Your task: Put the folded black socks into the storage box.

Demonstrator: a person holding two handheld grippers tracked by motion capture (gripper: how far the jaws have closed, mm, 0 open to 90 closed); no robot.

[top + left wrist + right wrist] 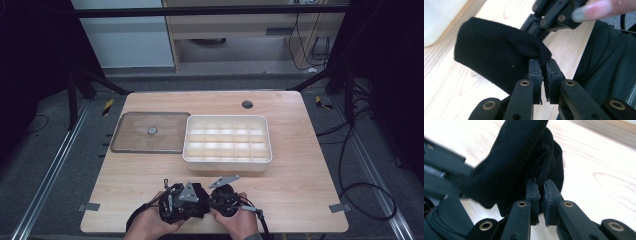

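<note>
At the near edge of the wooden table [150, 175], just left of its middle, we see the person's two hands meeting over a black sock [196, 210]. The left hand [150, 224] carries the left gripper [186, 200] and the right hand [235, 220] carries the right gripper [212, 199]; the two sit side by side, almost touching, each topped by a grey three-cornered plate. In the left gripper view the left gripper [543, 67] has its jaws drawn narrow and pinched on a fold of the sock [496, 55], which bulges up and to the left above the table, while the other gripper and a fingertip [599, 10] show at the top right. In the right gripper view the right gripper [541, 188] is likewise closed narrow on the sock [519, 157], whose ribbed knit rises in a bunched mass in front of the jaws. So the sock hangs between both claws, held by each, close above the wood near the person. Farther out, about the middle of the table, stands a white divided organizer box [227, 162] with rows of small compartments; we cannot tell whether anything lies in them. Just to its left lies a flat clear lid [130, 135] with a small round knob in its centre. Near the far edge, a little right of centre, there is a dark round cable hole [247, 104].
</note>
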